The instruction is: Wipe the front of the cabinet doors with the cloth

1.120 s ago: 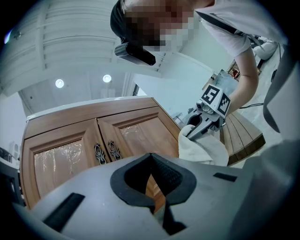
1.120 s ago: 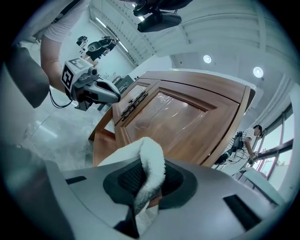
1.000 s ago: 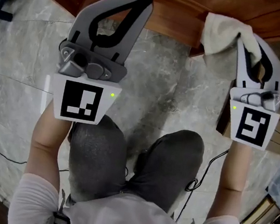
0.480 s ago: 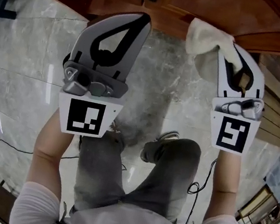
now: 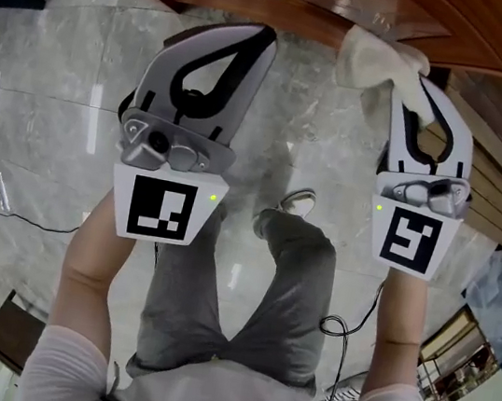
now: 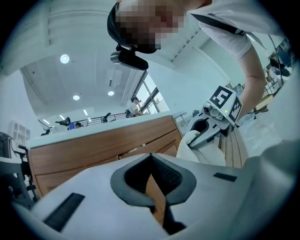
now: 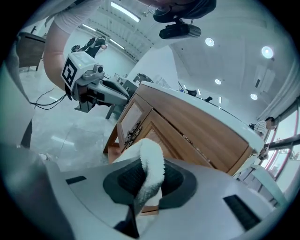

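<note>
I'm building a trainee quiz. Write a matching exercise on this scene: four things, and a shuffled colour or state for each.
1. left gripper
2. right gripper
3. cloth
4. cabinet doors

a. brown wood
b. shut, nothing held
c. white
d. shut on the cloth

Pairs: 1-b, 2-d, 3-c, 4-a

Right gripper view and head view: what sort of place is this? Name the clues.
Probably a large indoor hall or workshop: a polished stone floor, a wooden cabinet, and round ceiling lights set high overhead.
</note>
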Tool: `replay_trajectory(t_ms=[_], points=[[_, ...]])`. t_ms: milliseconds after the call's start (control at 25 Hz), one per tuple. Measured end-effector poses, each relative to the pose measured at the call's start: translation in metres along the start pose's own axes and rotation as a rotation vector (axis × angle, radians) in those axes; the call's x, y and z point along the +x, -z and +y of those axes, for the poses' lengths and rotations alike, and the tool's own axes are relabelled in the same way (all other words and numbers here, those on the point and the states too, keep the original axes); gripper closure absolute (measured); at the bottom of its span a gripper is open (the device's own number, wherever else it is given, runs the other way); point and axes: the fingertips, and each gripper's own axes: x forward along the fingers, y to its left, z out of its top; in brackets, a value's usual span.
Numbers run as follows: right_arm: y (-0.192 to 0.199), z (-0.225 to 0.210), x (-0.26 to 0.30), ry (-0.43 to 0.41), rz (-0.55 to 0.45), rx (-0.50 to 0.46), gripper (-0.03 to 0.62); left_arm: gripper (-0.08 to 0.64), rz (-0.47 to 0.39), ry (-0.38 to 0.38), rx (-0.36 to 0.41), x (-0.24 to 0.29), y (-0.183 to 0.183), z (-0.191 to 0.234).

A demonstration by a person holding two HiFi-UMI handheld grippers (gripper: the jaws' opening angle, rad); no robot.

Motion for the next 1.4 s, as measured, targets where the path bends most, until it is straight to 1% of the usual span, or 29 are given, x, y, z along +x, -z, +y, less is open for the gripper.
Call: replay_trajectory(t_ms=[80,240,440,600,800,920,1080,1280,1400], points=[[-0.020,-0.012,-0.015,-0.009,0.009,-0.003,0.517,0.541,-0.004,-0.004,0.008,-0.006,-0.031,0.011],[-0.064,-0.035,-0.038,-0.005,-0.007,0.018,0.517,0.541,0.003,-0.011,0.024,-0.015,-0.086,0.033],[-0.113,-0.058,-0.068,-0.020,-0.023,0.024,0.517,0.541,0.014,-0.007,0.017,-0.026,-0.142,0.052],[-0.146,-0.077,-0.093,-0.029,-0.017,0.021,0.517,0.541,0.012,-0.005,0.009,-0.032,-0.184,0.066],[-0.188,-0.113,-0.124,-0.008,-0.014,0.039,0.517,0.541,-0.003,-0.008,-0.003,-0.037,-0.243,0.088],[-0.209,-0.133,-0.139,0.005,-0.009,0.052,0.517,0.541,-0.008,-0.007,-0.001,-0.039,-0.271,0.099],[-0.238,-0.152,-0.158,0.006,-0.017,0.039,0.517,0.541,-0.013,-0.011,-0.015,-0.041,-0.306,0.109],[-0.269,-0.166,-0.182,0.005,-0.014,0.024,0.517,0.541,-0.045,-0.011,-0.035,-0.049,-0.351,0.119],[-0.287,-0.169,-0.190,0.001,-0.007,0.025,0.517,0.541,-0.053,-0.010,-0.035,-0.057,-0.368,0.129]])
